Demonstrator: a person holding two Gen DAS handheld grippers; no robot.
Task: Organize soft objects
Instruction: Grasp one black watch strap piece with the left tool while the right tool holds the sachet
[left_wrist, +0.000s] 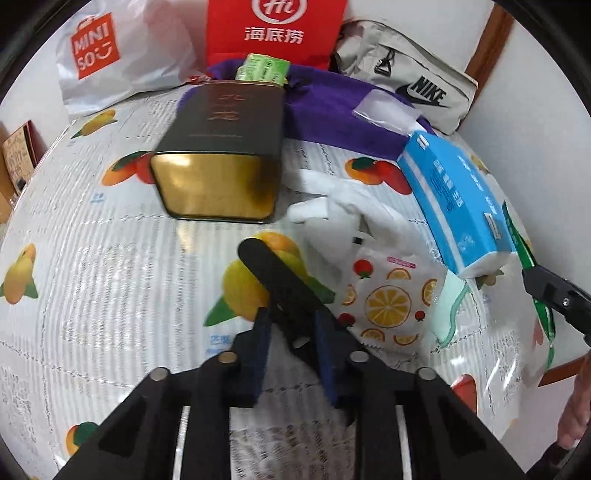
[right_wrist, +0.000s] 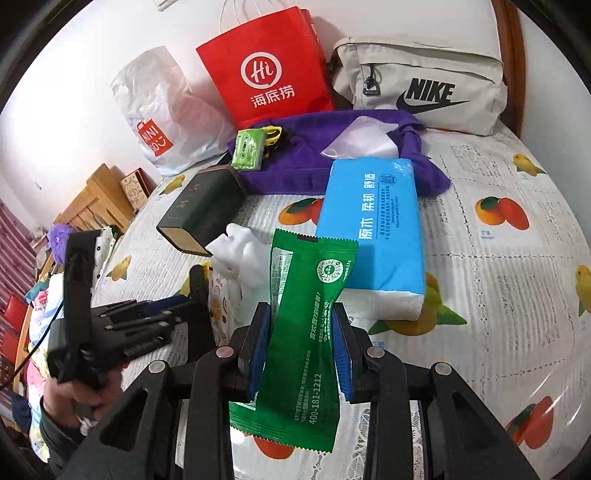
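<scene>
The left claw (left_wrist: 291, 332) was pinching a flat black strip (left_wrist: 280, 284) over the fruit-print worktop (left_wrist: 110, 277). Ahead of it lay a dark tin (left_wrist: 218, 147), then a white plush toy (left_wrist: 343, 210) touching an orange-print packet (left_wrist: 388, 299). Further right lay a blue tissue pack (right_wrist: 373, 229) against a purple cloth (right_wrist: 295, 162). The right claw (right_wrist: 303, 347) was pressed on a green packet (right_wrist: 306, 332), held above the worktop.

Red bag (left_wrist: 275, 31) top cut off by the frame; white glove (right_wrist: 240, 247) partly hidden behind green packet (right_wrist: 306, 332); tin (left_wrist: 218, 147) lettering unreadable.
</scene>
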